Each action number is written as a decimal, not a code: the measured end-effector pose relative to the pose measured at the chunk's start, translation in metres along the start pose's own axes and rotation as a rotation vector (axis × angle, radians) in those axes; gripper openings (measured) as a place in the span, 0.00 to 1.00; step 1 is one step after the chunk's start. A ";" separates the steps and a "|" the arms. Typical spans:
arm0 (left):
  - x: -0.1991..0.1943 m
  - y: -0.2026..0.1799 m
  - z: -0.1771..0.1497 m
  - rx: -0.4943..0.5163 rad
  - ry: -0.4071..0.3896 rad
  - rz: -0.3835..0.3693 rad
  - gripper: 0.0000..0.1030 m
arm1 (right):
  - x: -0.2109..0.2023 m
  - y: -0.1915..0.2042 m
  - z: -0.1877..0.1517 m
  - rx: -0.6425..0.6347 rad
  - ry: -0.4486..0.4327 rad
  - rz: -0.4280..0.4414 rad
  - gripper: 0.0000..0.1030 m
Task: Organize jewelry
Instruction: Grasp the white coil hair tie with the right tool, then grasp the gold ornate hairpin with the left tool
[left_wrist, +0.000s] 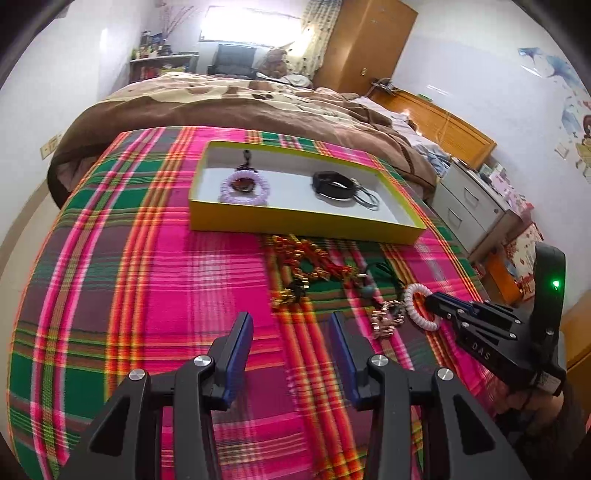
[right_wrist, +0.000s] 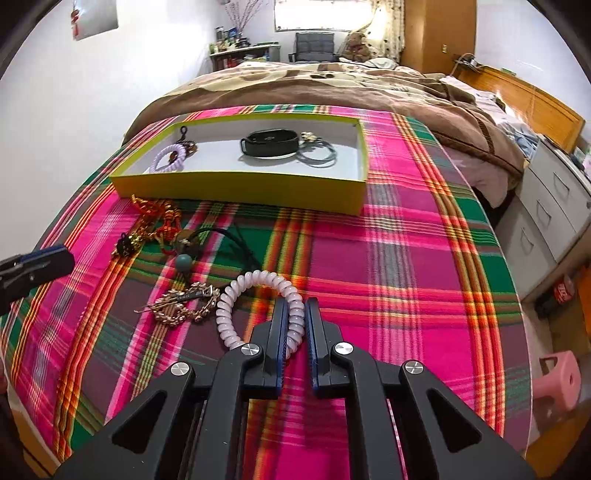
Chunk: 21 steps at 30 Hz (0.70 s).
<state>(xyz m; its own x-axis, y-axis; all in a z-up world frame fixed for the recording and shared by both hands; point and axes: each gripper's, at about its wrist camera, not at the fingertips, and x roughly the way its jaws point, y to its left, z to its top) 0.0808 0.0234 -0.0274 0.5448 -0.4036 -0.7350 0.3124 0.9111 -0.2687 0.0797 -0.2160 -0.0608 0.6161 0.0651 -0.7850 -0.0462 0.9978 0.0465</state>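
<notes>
Right wrist view shows the right gripper (right_wrist: 295, 317) closed narrowly on a pale pink spiral hair tie (right_wrist: 255, 291), whose near right arc sits pinched between the two blue-edged pads while the rest of the loop lies on the plaid blanket (right_wrist: 406, 258). Just left of the loop lies a gold chain bracelet (right_wrist: 184, 306) carrying a small dark tag with light lettering too blurred to read. Farther left and beyond it sit a teal bead on a dark cord (right_wrist: 184, 262) and a tangle of red and gold beads (right_wrist: 159, 218). At the far side stands a shallow yellow box (right_wrist: 240, 194) with a white floor; a lilac spiral hair tie (right_wrist: 168, 158) lies at its left end, a black band (right_wrist: 269, 144) in the middle, and thin grey rings (right_wrist: 317, 155) just right of the band. From the left wrist view, the left gripper (left_wrist: 291, 332) hangs over bare blanket with its jaws standing wide and nothing between them, left of the jewelry pile. That view also shows white letters reading "DAS" on the right gripper's black body, possibly part of a longer word.
</notes>
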 end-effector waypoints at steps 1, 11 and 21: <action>0.002 -0.003 -0.001 0.007 0.004 -0.011 0.41 | 0.000 -0.002 0.000 0.007 -0.001 -0.003 0.09; 0.023 -0.047 0.005 0.135 0.024 -0.099 0.41 | -0.012 -0.026 -0.003 0.070 -0.028 0.011 0.09; 0.060 -0.084 0.003 0.237 0.081 -0.075 0.41 | -0.018 -0.042 -0.008 0.104 -0.033 0.056 0.09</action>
<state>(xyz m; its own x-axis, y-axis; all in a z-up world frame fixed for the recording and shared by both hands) 0.0890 -0.0778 -0.0468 0.4518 -0.4524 -0.7689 0.5281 0.8303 -0.1782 0.0641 -0.2589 -0.0533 0.6406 0.1188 -0.7586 -0.0003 0.9880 0.1544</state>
